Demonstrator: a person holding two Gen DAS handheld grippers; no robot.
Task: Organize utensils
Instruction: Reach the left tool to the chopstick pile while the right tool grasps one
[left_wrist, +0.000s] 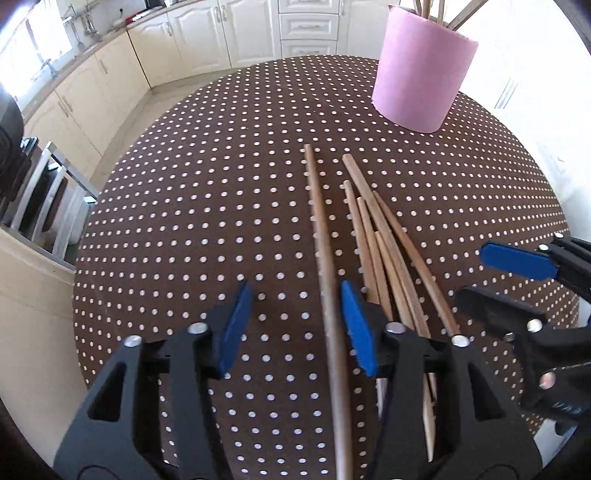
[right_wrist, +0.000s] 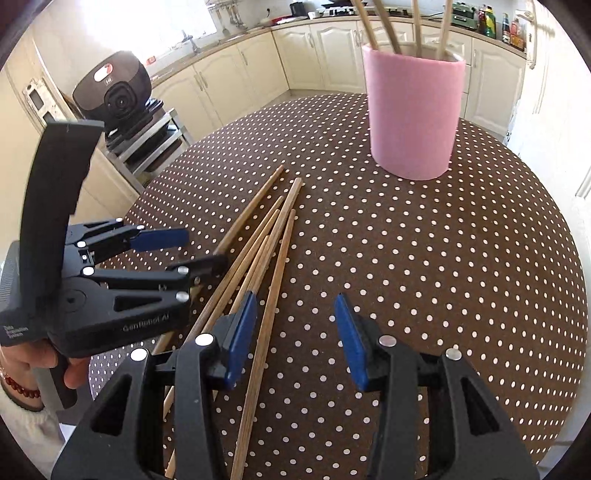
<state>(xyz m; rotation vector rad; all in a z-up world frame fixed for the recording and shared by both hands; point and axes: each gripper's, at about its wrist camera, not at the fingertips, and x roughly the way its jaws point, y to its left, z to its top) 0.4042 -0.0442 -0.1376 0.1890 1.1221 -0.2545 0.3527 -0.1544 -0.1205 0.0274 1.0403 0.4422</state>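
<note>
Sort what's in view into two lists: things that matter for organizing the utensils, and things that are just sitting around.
Part of the job:
- loose chopsticks lying on the table
- pink holder, with sticks already standing in it
- left gripper, open around one chopstick
- right gripper, open

Just there:
- dotted tablecloth
- black appliance on the rack
- bottles on the counter

Left gripper (left_wrist: 297, 325) and right gripper (right_wrist: 295, 339), both pitched steeply downward with jaws parted; a hand (right_wrist: 44, 363) at lower left holds the left one.

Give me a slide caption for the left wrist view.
Left gripper open around one chopstick on the dotted tablecloth, loose chopsticks beside it, pink holder beyond.
</note>
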